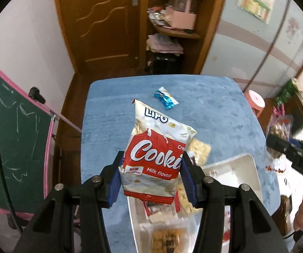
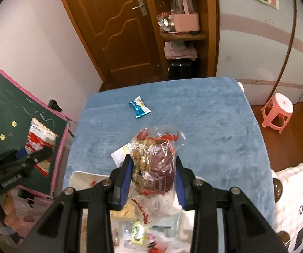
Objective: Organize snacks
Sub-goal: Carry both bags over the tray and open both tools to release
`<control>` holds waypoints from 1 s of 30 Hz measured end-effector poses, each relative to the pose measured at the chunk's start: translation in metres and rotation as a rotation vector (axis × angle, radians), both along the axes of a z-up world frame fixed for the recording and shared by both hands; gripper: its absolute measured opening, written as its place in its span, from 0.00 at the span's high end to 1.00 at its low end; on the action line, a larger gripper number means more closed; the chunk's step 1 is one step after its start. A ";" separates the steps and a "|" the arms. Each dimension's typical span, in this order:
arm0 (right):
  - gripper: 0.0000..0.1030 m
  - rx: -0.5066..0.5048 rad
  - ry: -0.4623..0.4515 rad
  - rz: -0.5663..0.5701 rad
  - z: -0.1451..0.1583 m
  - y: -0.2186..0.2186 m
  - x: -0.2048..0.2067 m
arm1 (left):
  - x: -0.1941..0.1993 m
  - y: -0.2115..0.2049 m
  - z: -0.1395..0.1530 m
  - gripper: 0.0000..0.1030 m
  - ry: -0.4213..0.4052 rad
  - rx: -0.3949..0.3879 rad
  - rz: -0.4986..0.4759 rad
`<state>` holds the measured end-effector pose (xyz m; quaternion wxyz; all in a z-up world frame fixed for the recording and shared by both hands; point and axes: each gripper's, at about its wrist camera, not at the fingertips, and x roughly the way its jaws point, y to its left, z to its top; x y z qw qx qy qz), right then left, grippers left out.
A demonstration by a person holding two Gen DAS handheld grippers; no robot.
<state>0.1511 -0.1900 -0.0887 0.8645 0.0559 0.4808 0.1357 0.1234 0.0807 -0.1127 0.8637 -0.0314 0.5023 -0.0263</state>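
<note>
Left wrist view is showing the left gripper (image 1: 151, 168) pinching a light, crinkly cookie bag (image 1: 153, 154) at its lower sides above the white tray (image 1: 244, 164); the right gripper (image 2: 152, 175) is clamping a soft clear snack bag (image 2: 153, 164) mid-body over the table's near edge

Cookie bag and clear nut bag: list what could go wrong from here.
1. The cookie bag is pinched only across its lower half by the left tongs, so its top could flop or slip.
2. The clear nut bag in the right tongs is slick film and may slide onto the white tray.
</note>
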 end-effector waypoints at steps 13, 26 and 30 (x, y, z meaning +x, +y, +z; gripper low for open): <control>0.64 -0.044 0.114 -0.060 -0.031 -0.006 -0.045 | -0.046 -0.057 -0.034 0.52 0.077 0.008 -0.184; 0.64 -0.118 0.197 -0.087 -0.062 -0.007 -0.058 | -0.051 -0.066 -0.068 0.52 0.169 0.030 -0.199; 0.64 -0.126 0.211 -0.083 -0.066 -0.005 -0.057 | -0.051 -0.065 -0.075 0.52 0.191 0.040 -0.193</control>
